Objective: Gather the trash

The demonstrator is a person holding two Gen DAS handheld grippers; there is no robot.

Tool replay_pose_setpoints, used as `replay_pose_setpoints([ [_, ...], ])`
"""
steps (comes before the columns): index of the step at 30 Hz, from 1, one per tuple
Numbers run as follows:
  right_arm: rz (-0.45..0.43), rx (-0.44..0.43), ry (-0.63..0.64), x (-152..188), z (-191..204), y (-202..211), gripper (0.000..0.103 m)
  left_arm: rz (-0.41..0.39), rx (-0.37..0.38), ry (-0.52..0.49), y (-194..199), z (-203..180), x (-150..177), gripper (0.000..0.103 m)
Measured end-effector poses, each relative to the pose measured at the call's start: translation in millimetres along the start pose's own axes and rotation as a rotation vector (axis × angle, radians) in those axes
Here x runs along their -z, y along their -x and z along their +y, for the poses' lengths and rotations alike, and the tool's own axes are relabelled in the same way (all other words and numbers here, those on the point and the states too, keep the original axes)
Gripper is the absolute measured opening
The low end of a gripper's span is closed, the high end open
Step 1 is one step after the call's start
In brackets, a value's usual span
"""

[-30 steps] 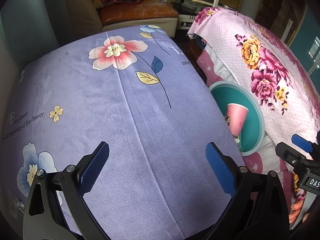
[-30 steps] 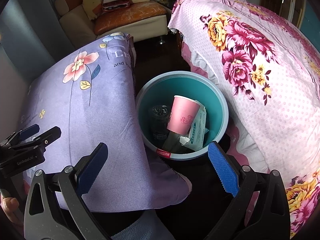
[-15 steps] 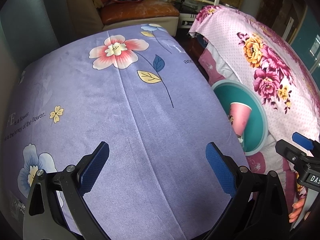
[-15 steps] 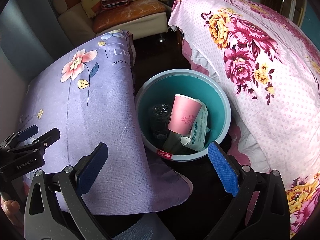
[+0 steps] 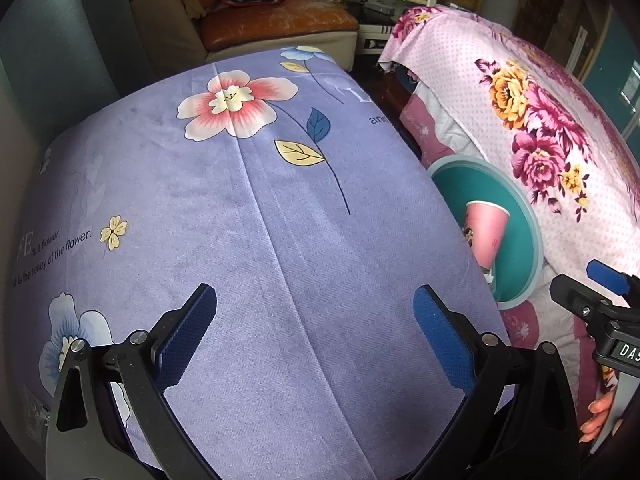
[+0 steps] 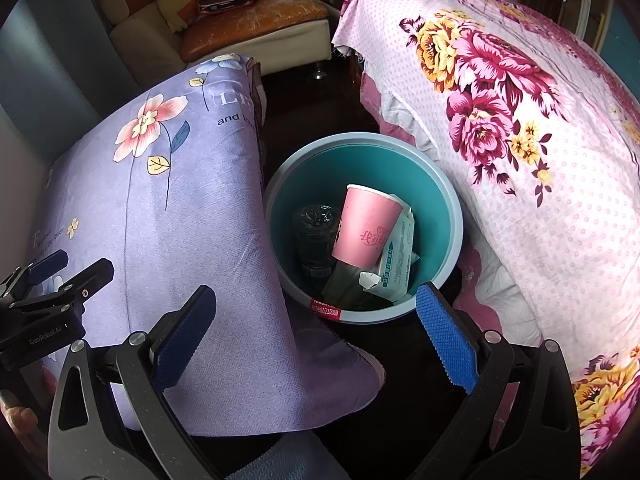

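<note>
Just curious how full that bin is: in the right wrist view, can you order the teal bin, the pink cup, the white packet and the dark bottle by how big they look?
1. Teal bin, largest.
2. Pink cup.
3. and 4. White packet and dark bottle look alike; both are partly hidden by the cup, so I won't rank them.

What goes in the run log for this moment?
left gripper: open, empty | right gripper: open, empty | bin: holds pink cup, packet
</note>
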State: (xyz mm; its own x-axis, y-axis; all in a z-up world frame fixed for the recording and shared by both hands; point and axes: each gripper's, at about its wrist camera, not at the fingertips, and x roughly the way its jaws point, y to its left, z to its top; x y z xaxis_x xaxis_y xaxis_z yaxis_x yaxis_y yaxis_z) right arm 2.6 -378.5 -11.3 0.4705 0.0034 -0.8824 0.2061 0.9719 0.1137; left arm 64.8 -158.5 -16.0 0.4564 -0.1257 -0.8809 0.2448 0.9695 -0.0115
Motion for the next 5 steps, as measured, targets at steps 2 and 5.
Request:
replay_pose_setpoints([
  [2,0.001,0.001,-0.003,0.5,-1.2,-0.9,0.096,0.005,0.007,-0.003,-2.4,-0.7,0.1,0.099],
  [5,0.003,0.003,-0.006,1.3,-2.6,-2.3,0.096,0.006,0.019,-0.005,-4.0,-2.1,1.7,0.099],
])
